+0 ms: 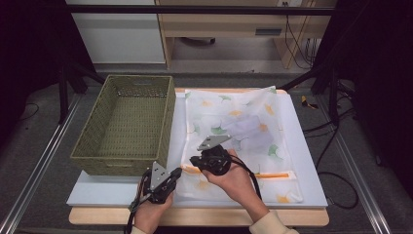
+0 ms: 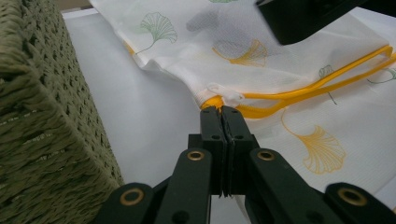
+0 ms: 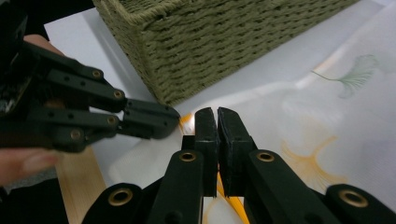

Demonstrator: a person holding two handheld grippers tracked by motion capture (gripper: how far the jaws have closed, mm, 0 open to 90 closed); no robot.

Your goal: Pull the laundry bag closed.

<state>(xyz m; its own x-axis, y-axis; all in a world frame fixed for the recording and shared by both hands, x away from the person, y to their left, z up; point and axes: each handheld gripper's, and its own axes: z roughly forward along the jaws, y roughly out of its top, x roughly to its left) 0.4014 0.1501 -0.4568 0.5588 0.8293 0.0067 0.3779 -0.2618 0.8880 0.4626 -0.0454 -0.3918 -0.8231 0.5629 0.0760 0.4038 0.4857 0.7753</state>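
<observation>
A white mesh laundry bag [image 1: 238, 141] printed with ginkgo leaves is spread flat on the white table top [image 1: 311, 161], just to the right of an olive woven basket [image 1: 127, 124]. The bag's long axis runs from the near edge of the table toward the far edge, and its yellow zipper [image 1: 272, 175] lies across the near end, at right angles to that axis.

In the left gripper view, the left gripper [image 2: 223, 112] is seen fully closed, its tips pinched on the yellow zipper end [image 2: 212, 101] at the bag's near left corner, beside the basket wall. The right gripper [image 3: 217, 114] is held over the near part of the bag, close to the left one; its jaws are drawn together, and whether any fabric or the slider is caught between them cannot be told.

The step in hand is judged to be the working of the zipper. To do it well, the left pinch should be kept firm and low so the corner is anchored, while the slider is taken squarely by the right gripper and drawn straight along the yellow track, parallel to the table edge. The mesh should be kept taut between the two grippers, so that no fold is dragged into the teeth.
</observation>
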